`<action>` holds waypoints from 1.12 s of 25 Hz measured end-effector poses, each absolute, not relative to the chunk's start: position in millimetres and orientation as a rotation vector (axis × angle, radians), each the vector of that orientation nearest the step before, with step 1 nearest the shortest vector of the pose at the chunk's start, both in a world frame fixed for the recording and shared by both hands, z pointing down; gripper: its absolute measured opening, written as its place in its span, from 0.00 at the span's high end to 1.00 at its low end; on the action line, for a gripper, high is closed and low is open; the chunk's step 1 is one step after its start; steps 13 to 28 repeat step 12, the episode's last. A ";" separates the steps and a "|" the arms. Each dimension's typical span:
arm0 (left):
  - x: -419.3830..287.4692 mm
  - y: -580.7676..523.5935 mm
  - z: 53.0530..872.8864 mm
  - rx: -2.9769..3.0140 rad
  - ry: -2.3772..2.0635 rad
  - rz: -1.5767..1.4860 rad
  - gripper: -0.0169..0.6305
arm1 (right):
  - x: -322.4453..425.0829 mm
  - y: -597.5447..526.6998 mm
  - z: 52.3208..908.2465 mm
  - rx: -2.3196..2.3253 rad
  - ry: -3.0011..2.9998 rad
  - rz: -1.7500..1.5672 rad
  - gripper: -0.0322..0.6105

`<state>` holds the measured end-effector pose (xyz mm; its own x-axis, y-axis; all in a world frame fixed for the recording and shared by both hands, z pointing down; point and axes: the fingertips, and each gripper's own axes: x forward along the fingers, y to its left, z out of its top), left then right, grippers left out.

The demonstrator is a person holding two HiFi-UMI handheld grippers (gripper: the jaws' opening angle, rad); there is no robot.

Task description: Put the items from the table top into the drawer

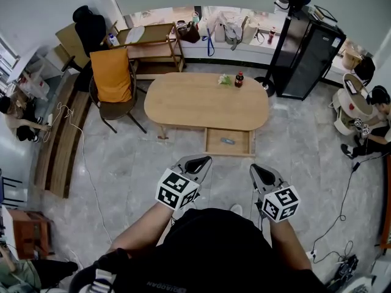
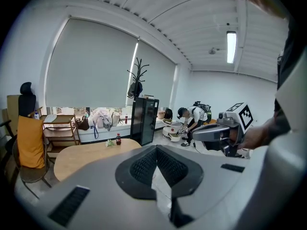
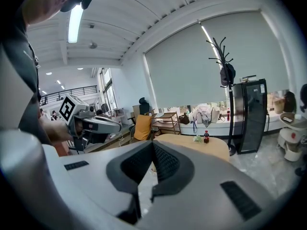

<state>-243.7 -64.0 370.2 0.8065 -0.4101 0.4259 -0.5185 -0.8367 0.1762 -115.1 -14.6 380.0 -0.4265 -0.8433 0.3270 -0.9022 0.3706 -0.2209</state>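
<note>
An oval wooden table (image 1: pixel 201 105) stands ahead, and its drawer (image 1: pixel 214 144) is pulled out toward me with a small dark item (image 1: pixel 227 141) inside. On the table's far edge stand a dark bottle with a red cap (image 1: pixel 239 79) and a small green-white bundle (image 1: pixel 225 79). Both show again in the left gripper view as the bottle (image 2: pixel 118 139) and bundle (image 2: pixel 109 143), and in the right gripper view as the bottle (image 3: pixel 206 137) and bundle (image 3: pixel 197 138). My left gripper (image 1: pixel 203 160) and right gripper (image 1: pixel 255 169) hang shut and empty, well short of the drawer.
A chair draped in orange cloth (image 1: pixel 112 77) sits at the table's left. Behind it is a wooden shelf unit (image 1: pixel 153 44). A black cabinet (image 1: pixel 313 52) and a coat stand (image 1: pixel 278 38) rise at the back right. A person (image 1: pixel 374 112) crouches far right. Cables (image 1: pixel 348 200) trail over the floor.
</note>
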 end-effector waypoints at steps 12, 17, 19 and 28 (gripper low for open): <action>-240.9 -61.0 370.8 2.703 -0.727 0.538 0.97 | -111.1 -12.8 382.3 1.573 -2.466 0.557 0.95; -240.9 -61.0 370.8 2.703 -0.727 0.538 0.97 | -111.1 -12.8 382.3 1.573 -2.466 0.557 0.95; -240.9 -61.0 370.8 2.703 -0.727 0.538 0.97 | -111.1 -12.8 382.3 1.573 -2.466 0.557 0.95; -240.9 -61.0 370.8 2.703 -0.727 0.538 0.97 | -111.1 -12.8 382.3 1.573 -2.466 0.557 0.95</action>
